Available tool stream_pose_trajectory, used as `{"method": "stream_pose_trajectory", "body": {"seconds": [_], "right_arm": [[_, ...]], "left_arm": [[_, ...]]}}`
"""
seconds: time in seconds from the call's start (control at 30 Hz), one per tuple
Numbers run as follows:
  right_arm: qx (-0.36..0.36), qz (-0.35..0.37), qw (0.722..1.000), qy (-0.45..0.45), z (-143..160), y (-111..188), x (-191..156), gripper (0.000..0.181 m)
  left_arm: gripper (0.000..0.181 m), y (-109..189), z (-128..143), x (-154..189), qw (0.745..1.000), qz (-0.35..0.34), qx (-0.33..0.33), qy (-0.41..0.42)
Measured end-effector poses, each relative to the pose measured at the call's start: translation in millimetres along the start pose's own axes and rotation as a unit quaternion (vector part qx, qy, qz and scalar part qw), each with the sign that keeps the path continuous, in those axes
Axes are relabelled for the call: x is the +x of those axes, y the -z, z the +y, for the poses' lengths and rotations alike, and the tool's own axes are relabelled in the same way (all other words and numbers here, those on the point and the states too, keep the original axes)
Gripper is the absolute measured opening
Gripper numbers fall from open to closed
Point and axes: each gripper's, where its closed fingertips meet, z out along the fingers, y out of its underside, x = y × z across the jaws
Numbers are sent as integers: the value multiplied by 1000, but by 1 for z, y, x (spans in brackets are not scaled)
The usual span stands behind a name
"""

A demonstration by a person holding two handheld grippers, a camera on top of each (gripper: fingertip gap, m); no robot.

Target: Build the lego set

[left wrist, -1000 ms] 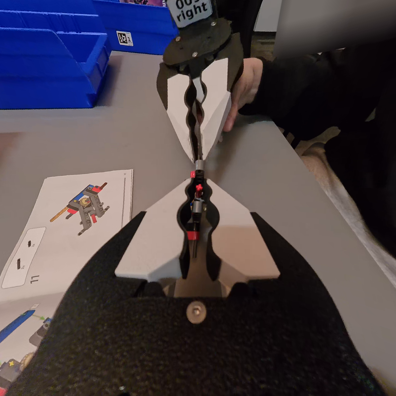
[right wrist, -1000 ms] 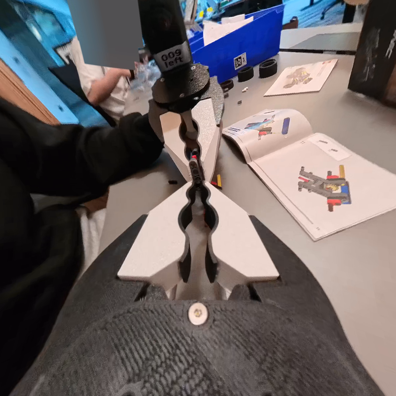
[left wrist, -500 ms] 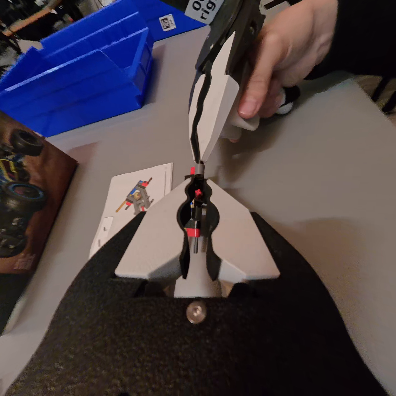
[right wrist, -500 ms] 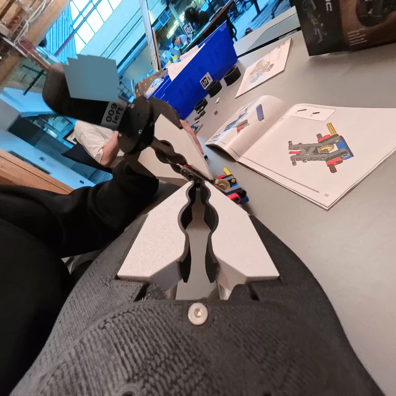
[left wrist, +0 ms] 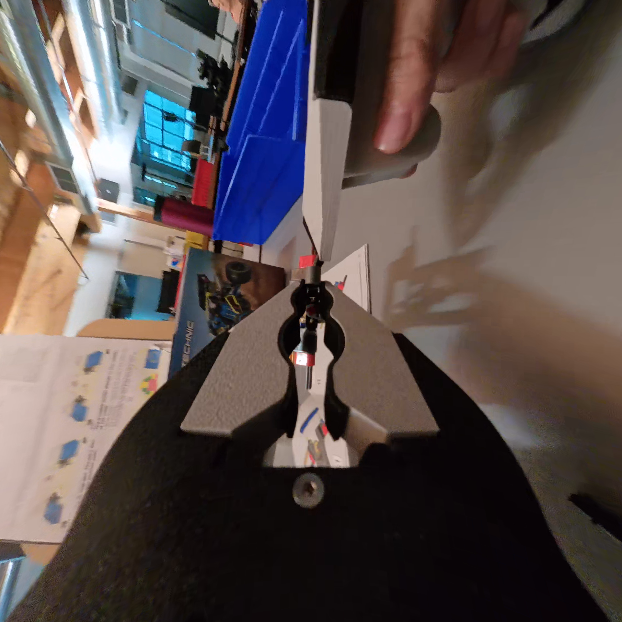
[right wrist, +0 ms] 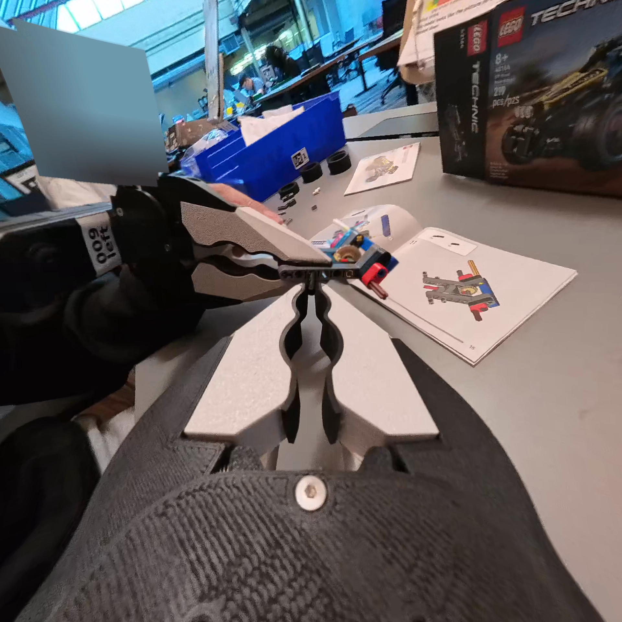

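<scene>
My left gripper (left wrist: 311, 290) is shut on a small lego assembly (left wrist: 308, 340). In the right wrist view the left gripper (right wrist: 304, 271) comes in from the left on its side. There the assembly (right wrist: 356, 257) shows a dark grey beam, blue parts, a tan gear and a red connector with a brown axle. It is held above the table. My right gripper (right wrist: 311, 286) is shut on a small dark pin (right wrist: 311, 279) that meets the beam's underside. In the left wrist view the right gripper (left wrist: 319, 249) comes down edge-on, tip to tip with the left.
An open instruction booklet (right wrist: 471, 286) lies right of the grippers. A lego box (right wrist: 538, 101) stands at the back right. A blue bin (right wrist: 279, 151), black tyres (right wrist: 338, 161), small loose parts (right wrist: 289, 202) and a leaflet (right wrist: 383, 168) are behind. A hand (left wrist: 404, 84) grips the right gripper. The tips of both grippers are at nearly the same place.
Both grippers have rolled together about a quarter turn, so the left gripper now lies on its side and the assembly's beam runs level. They stay tip to tip on the assembly.
</scene>
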Motion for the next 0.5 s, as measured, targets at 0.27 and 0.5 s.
{"method": "stream_pose_trajectory", "body": {"seconds": [0.27, 0.5], "right_arm": [[-27, -70, 997, -17, 1, 9, -12, 3], [-115, 2, 983, 146, 13, 13, -6, 3]], "left_arm": [[4, 6, -15, -1, 998, -9, 39, -40], [4, 2, -13, 8, 988, -15, -12, -154]]}}
